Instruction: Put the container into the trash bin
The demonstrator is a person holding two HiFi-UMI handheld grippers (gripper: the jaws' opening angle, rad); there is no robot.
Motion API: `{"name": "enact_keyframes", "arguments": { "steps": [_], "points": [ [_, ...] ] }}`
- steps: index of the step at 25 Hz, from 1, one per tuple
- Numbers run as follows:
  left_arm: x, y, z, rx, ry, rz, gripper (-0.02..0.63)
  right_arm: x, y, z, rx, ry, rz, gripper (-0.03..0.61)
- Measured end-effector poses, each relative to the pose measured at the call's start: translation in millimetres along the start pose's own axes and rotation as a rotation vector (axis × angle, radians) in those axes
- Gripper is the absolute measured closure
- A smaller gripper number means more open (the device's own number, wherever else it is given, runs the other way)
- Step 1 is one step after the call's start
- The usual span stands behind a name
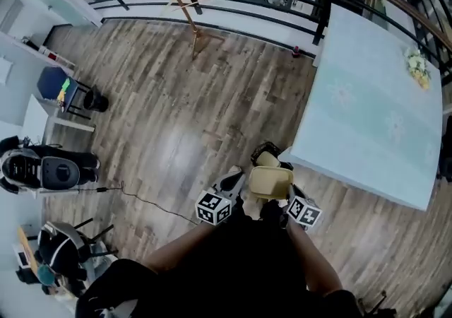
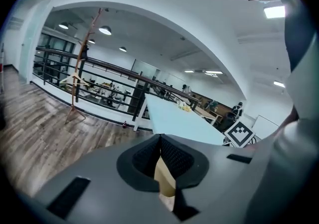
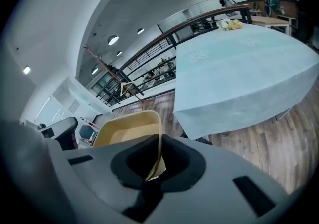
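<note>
Left claw first: clamped tight on a thin tan edge of the container, on the side away from the table. The beige container hangs between my two claws above the wood floor, just off the table's near corner. Something dark sits past the container's far end, close to that same corner, and I can't make out what it is. Right claw, on the table side, is pinched hard on the container's wall.
</note>
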State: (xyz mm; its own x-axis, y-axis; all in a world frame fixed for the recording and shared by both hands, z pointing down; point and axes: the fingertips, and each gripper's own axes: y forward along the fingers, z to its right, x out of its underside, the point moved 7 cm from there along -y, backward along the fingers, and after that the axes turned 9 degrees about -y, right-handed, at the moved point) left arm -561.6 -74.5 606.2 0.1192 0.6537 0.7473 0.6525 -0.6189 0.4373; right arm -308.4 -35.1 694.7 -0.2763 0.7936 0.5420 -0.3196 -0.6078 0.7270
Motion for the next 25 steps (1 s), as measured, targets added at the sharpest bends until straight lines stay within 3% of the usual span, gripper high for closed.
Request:
{"name": "enact_keyframes", "arguments": {
  "steps": [9,16,25],
  "points": [
    [-33.6,62.0,-51.3,0.259,0.117,-0.221,0.600,12.1,49.4,-18.3,0.234,0.215,0.034,0.535],
    [-40.4,84.2,-65.6,0.422,0.184,-0.364,0.600,40.1,85.4,-17.6,0.326,0.370,0.037,0.535],
    [-39.1,102.5,-67.5,0.443,0.203,-0.420,0.600,45.7,118.2,15.1,0.324,0.426,0.070,0.531]
  ]
}}
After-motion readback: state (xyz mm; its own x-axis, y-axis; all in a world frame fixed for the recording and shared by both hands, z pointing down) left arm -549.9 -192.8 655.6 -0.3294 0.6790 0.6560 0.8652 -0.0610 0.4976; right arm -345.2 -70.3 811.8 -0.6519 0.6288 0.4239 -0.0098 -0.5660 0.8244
